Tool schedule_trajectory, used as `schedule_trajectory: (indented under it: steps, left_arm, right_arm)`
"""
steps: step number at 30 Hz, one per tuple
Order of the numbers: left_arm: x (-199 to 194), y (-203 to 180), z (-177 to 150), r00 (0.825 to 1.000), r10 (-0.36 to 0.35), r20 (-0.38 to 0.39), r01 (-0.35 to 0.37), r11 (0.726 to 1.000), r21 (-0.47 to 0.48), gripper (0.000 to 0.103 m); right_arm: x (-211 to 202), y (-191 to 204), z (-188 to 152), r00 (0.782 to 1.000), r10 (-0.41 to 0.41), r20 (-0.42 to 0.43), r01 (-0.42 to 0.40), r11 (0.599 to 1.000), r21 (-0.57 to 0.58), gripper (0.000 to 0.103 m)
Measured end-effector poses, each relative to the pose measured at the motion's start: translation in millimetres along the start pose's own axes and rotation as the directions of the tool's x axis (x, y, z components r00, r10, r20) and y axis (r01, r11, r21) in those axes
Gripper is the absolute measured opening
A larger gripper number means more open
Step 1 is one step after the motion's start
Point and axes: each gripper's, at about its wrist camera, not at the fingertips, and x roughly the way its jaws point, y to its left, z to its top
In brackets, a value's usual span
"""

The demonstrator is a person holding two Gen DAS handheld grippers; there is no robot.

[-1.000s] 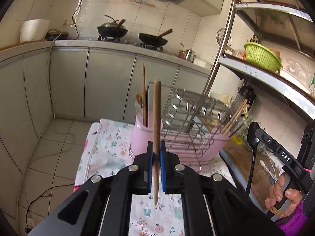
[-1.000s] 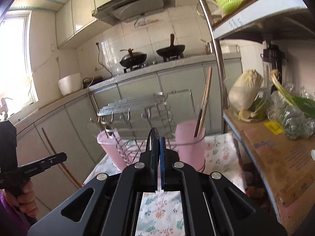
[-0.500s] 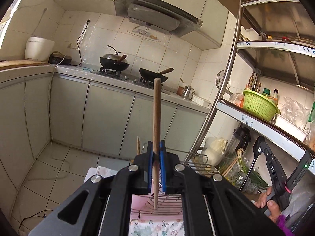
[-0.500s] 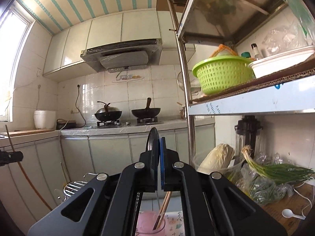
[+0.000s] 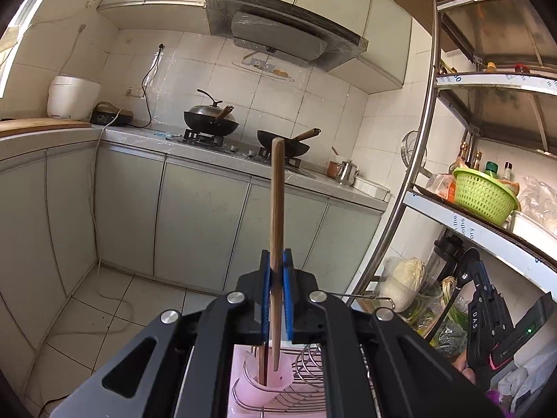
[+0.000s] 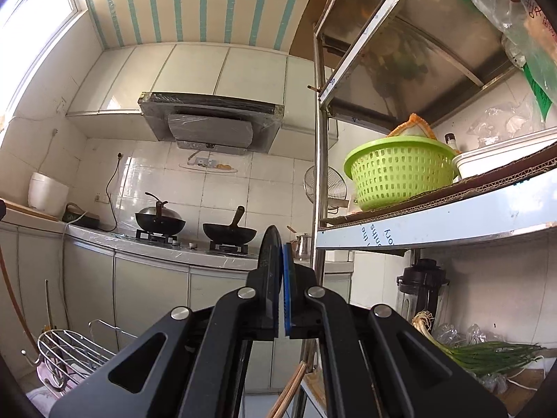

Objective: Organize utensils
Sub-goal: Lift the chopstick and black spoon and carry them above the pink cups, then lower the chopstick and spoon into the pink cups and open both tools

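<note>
My left gripper [image 5: 277,261] is shut on a long wooden utensil handle [image 5: 276,202] that stands upright. Its lower end hangs just over, or just inside, a pink utensil cup [image 5: 264,379] that holds other wooden sticks. My right gripper [image 6: 280,254] is shut on a black spoon [image 6: 269,261], whose dark bowl sticks up beside the blue pad. The right gripper with the black spoon also shows at the right of the left wrist view [image 5: 468,278]. Wooden chopsticks [image 6: 289,393] show below the right gripper.
A wire dish rack [image 5: 306,383] sits beside the pink cup and shows low left in the right wrist view [image 6: 69,348]. A steel shelf post [image 5: 400,209] and shelves with a green basket [image 6: 400,170] stand at the right. Counter with woks [image 5: 212,125] lies ahead.
Both grippers have risen and tilted up, so the table and cups dropped low in view. The wooden utensil now hangs over the pink cup. Both grips are unchanged.
</note>
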Motion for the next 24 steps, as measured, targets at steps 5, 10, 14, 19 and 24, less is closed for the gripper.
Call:
schedule_trajectory:
  steps: [5,10,14,19,24]
  left_arm:
    - [27.3,1.1,-20.2,0.997,0.003,-0.076,-0.002,1.0,0.019,0.006]
    - [44.5,-1.0,-42.4,0.99,0.009,-0.141,-0.004,0.999,0.041,0.006]
    - [53.2,-4.3,-56.7,0.985,0.013,-0.174,-0.003,0.998,0.056,0.006]
    - [61.2,-8.4,-73.6,0.977,0.011,-0.215,0.004,0.998,0.069,0.006]
    - [68.4,-15.2,-93.6,0.968,0.024,-0.25,0.002,0.995,0.104,0.006]
  right_arm:
    - [1.0,3.7,-15.1,0.999,0.013,-0.037,-0.013,1.0,-0.016,0.002]
    - [-4.6,2.4,-26.1,0.995,0.042,-0.092,-0.043,0.999,-0.008,0.002]
    - [-11.6,2.6,-34.1,0.989,0.065,-0.135,-0.066,0.998,-0.001,0.002]
    - [-21.0,3.8,-44.1,0.978,0.089,-0.189,-0.089,0.996,0.008,0.002]
    - [-28.1,5.9,-52.5,0.956,0.135,-0.261,-0.131,0.991,0.031,0.002]
